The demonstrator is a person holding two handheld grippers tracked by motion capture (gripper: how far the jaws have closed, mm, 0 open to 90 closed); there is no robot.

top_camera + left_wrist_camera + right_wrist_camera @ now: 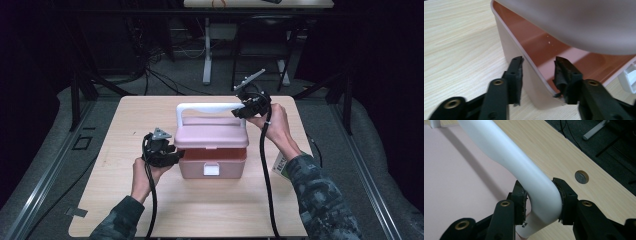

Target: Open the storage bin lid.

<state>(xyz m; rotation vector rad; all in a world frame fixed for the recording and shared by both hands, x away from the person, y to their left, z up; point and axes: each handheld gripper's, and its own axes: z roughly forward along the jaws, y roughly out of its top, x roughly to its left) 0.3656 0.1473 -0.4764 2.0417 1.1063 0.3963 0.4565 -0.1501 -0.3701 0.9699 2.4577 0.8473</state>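
Note:
A pink box (212, 161) with a white latch (211, 169) stands mid-table, its pink lid (211, 135) raised off the base so a gap shows. My right gripper (240, 112) is shut on the right end of the lid's white handle (210, 106); in the right gripper view the pads (561, 195) clamp the handle's bend (506, 157) above the lid (456, 182). My left gripper (175, 157) sits at the base's left side. In the left gripper view it (539, 66) straddles the base's wall (529, 75), one jaw outside and one inside, under the lid (579, 22).
The wooden table (150, 210) has bare room all around the box. A round cable hole (582, 177) lies in the table near its far right edge. Dark floor, table legs and cables lie beyond. Both gripper cables trail toward the front edge.

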